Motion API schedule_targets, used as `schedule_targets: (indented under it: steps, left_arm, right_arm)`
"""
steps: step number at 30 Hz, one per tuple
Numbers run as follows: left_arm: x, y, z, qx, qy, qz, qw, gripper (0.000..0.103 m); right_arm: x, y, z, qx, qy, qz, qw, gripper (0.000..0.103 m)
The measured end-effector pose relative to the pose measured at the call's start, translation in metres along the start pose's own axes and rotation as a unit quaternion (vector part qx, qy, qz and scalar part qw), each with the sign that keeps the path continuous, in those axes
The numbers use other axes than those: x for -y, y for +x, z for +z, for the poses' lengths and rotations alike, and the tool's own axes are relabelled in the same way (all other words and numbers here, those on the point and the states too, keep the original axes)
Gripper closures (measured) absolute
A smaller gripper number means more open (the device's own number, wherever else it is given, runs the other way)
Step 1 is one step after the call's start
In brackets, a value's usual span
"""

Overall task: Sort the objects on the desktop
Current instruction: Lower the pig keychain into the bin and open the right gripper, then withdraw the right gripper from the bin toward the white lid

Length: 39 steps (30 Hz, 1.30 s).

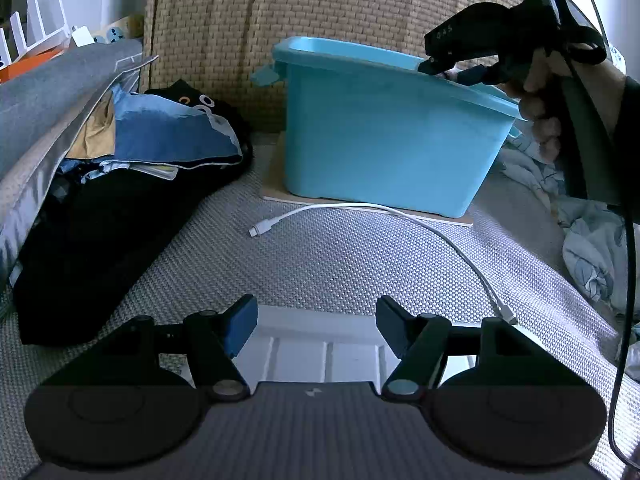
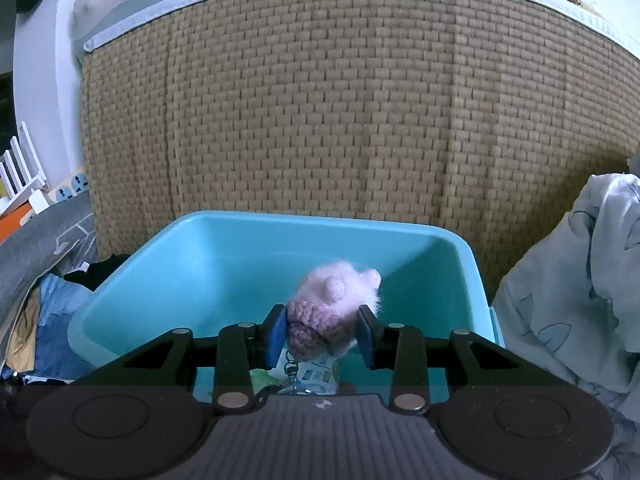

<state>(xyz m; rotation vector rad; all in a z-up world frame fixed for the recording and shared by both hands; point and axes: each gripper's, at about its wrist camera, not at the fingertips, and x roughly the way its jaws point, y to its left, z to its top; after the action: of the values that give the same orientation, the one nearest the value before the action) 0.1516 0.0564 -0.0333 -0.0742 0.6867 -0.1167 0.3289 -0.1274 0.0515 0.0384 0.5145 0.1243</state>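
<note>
A light blue plastic bin [image 1: 380,140] stands on a flat board ahead of my left gripper [image 1: 316,328]. That gripper is open and low over a pale ribbed object [image 1: 320,356], with nothing between its fingers. A white charging cable [image 1: 360,210] curves across the mat in front of the bin. A hand holds my right gripper [image 1: 452,70] over the bin's far right rim. In the right wrist view my right gripper [image 2: 322,336] is shut on a pink crocheted fluffy toy [image 2: 332,300] above the inside of the bin [image 2: 200,272]. A printed packet [image 2: 316,374] lies in the bin below the toy.
A woven straw panel [image 2: 340,100] rises right behind the bin. Dark and blue clothes [image 1: 132,168] are heaped on the left beside a grey cushion [image 1: 48,92]. Floral bedding [image 2: 580,280] lies to the right. A black cable [image 1: 628,280] hangs from the right gripper.
</note>
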Motion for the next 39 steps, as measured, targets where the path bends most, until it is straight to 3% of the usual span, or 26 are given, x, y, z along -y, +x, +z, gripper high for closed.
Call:
schedule_targets:
  steps: [27, 32, 39]
  left_arm:
    - [0.002, -0.002, -0.003, -0.001, 0.008, 0.005, 1.0, 0.034]
    - [0.003, -0.01, -0.004, 0.018, 0.015, 0.01, 0.9997, 0.034]
    - [0.005, -0.075, 0.018, 0.085, 0.034, 0.015, 0.9957, 0.034]
  right_arm:
    - [0.009, -0.026, -0.005, -0.005, -0.007, 0.022, 1.0, 0.059]
    - [0.013, -0.051, -0.004, 0.014, 0.005, 0.031, 0.999, 0.059]
    - [0.022, -0.124, -0.018, 0.03, 0.055, 0.052, 0.997, 0.059]
